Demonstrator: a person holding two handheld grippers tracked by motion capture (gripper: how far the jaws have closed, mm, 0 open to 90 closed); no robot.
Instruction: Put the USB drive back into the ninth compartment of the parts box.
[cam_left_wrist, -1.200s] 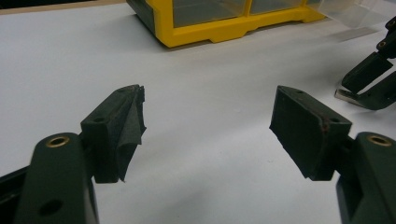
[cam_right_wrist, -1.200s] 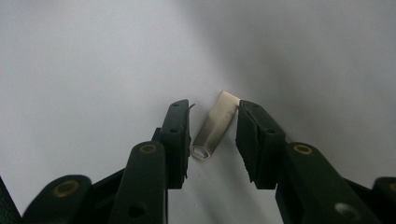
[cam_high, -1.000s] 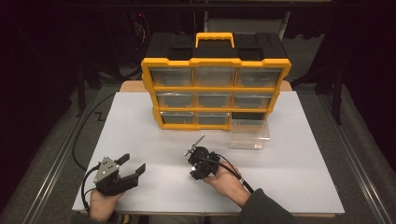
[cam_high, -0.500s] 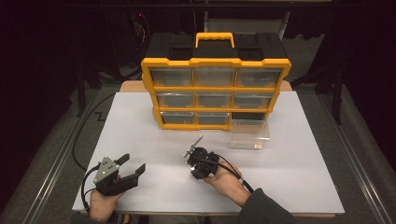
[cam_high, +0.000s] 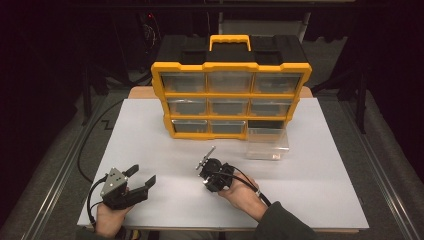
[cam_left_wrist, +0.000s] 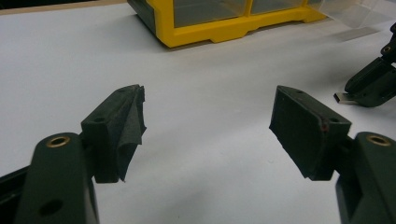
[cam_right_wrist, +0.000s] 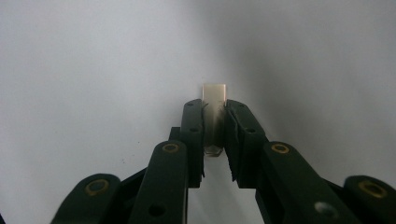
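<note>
Holding a small metal plug (cam_right_wrist: 214, 109) tight, the right claw (cam_high: 206, 165) hovers just above the white table (cam_high: 320, 170). The left claw (cam_high: 141, 178) rests wide open, empty. Next, I think, the plug goes into the clear drawer (cam_high: 267, 143) sitting beside the yellow organizer (cam_high: 230, 67).

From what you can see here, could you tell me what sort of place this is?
Probably a workshop or lab bench set up for recording: a white table in a dark room, a yellow parts organizer with clear drawers, one drawer set out beside it, and cables on the floor.
</note>
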